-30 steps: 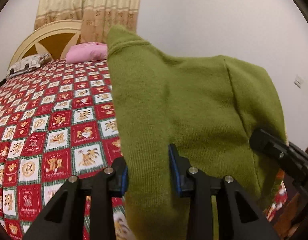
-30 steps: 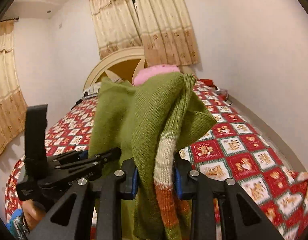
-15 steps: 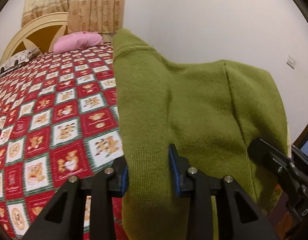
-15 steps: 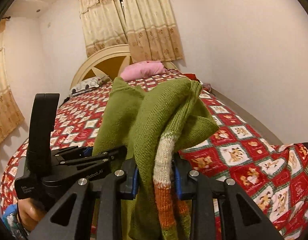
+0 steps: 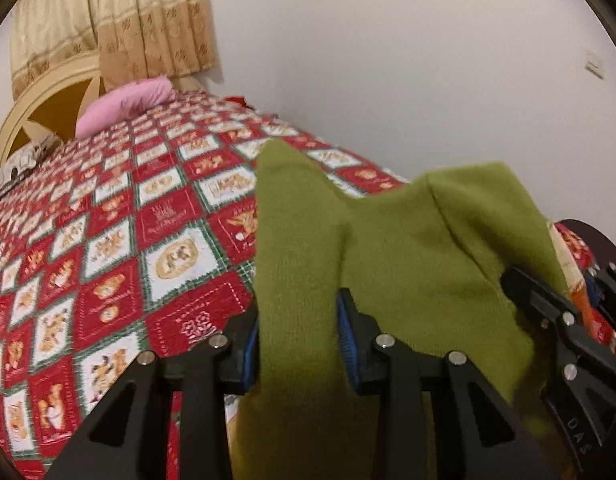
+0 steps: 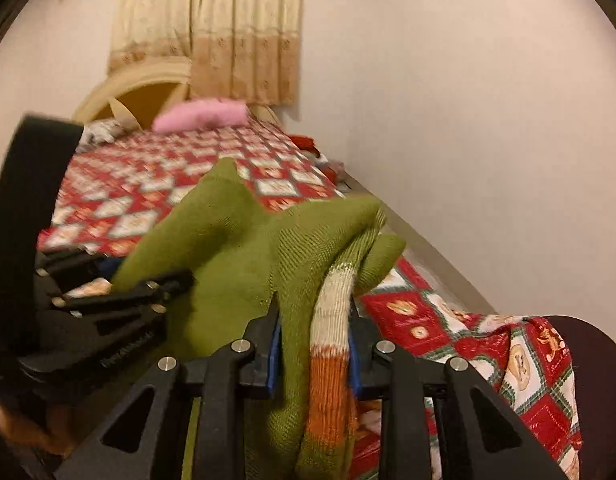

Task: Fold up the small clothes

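Two grippers share one garment. Nearest, the left gripper [image 5: 298,336] has its jaws closed most of the way on a fold of the green knitted sweater [image 5: 408,256], the blue pads pressing the cloth from either side; the right gripper [image 6: 314,344] pinches another bunch of it the same way, jaws narrowly apart and clamped on a thick gather where a cream and an orange stripe [image 6: 332,344] show in the knit. The sweater hangs slack between the two — held up off the bed, with one corner poking upward and the rest drooping below the jaws. A hand [image 6: 16,424] shows at the lower left of the right wrist view, under the other gripper's body. Beyond lies the bedspread [image 5: 108,240], red and white squares with little bear pictures. Farther back a pink pillow [image 5: 124,102] rests by the cream headboard [image 5: 40,96], and beige curtains [image 6: 236,32] hang against the pale wall.
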`<state>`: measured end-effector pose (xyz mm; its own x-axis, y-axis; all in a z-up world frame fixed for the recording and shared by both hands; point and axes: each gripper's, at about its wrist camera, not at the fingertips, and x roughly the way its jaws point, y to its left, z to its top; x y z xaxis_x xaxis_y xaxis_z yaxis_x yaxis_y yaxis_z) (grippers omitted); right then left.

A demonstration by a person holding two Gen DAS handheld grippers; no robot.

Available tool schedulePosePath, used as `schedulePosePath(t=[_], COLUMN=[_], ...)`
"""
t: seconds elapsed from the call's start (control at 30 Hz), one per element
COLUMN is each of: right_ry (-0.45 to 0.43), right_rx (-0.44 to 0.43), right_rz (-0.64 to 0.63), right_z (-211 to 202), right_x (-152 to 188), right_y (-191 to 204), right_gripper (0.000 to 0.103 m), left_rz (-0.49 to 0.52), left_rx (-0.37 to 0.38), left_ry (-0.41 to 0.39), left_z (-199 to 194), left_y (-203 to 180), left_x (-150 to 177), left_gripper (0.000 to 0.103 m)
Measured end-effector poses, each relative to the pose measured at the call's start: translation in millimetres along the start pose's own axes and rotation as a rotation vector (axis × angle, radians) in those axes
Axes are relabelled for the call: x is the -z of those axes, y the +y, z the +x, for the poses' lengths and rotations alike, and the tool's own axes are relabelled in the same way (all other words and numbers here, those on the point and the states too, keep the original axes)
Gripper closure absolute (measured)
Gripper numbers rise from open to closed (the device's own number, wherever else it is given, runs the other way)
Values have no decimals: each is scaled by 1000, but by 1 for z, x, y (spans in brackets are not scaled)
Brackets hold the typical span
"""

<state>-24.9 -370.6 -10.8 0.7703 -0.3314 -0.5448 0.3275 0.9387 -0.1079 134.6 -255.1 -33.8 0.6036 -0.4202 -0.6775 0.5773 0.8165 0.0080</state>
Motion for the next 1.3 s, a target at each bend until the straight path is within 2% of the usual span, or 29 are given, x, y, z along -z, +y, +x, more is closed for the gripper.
schedulePosePath(t=[0.07, 0.2, 0.23, 0.27, 0.33, 0.37, 0.4, 0.47, 0.53, 0.57, 0.6, 0.67, 0.8, 0.87, 0.9, 0.93, 1.0, 1.03, 1.17, 1.3], right_ry=[29, 147, 166, 175, 201, 216, 230, 229, 169, 136, 108, 76, 74, 69, 79, 105, 194, 210, 191, 172], right_rx=[-3, -32, -59, -89, -124, -128, -137, -151, -78, -9, 30, 56, -57, -60, -35, -15, -3, 1, -3, 46], right_rz=[17, 87, 130, 175, 251, 280, 311, 349, 341, 316, 288, 247, 126, 74, 40, 28, 50, 60, 88, 73], right_z=[15, 53, 57, 59, 63, 63, 62, 47, 19, 6, -5, -21, -23, -21, -17, -12, 6, 10, 16, 14], right_x=[1, 6, 8, 10, 16, 17, 18, 21, 21, 20, 19, 14, 5, 6, 9, 12, 23, 28, 34, 35], right_y=[-8, -23, -29, -36, -47, -52, -59, -71, -77, -76, -74, -63, -15, 4, 12, 15, 12, 10, 3, 10], right_gripper=[77, 77, 76, 74, 60, 48, 45, 45, 45, 51, 61, 80, 82, 82, 82, 82, 82, 82, 81, 80], left_rz=[-27, -101, -128, -160, -239, -274, -289, -318, -313, -305, -289, -256, -119, -68, -37, -29, -45, -56, -70, -61], left_rx=[-9, 3, 7, 6, 47, 87, 109, 136, 124, 109, 101, 101, 50, 34, 7, -7, 10, 14, -1, -9], left_ry=[32, 101, 118, 136, 184, 204, 210, 192, 158, 144, 129, 114, 74, 62, 69, 75, 82, 86, 85, 83], left_z=[10, 27, 32, 34, 38, 36, 34, 16, 0, -8, -18, -30, -53, -55, -52, -49, -42, -39, -38, -53], left_y=[7, 13, 17, 22, 36, 44, 49, 61, 65, 66, 65, 59, 29, 20, 15, 13, 18, 19, 22, 22], left_x=[1, 1, -1, -1, 0, 1, 1, 3, 6, 9, 13, 21, 40, 45, 49, 51, 52, 52, 54, 56], left_gripper=[65, 44, 34, 23, 17, 16, 16, 14, 15, 15, 15, 15, 15, 15, 15, 14, 13, 11, 6, 7])
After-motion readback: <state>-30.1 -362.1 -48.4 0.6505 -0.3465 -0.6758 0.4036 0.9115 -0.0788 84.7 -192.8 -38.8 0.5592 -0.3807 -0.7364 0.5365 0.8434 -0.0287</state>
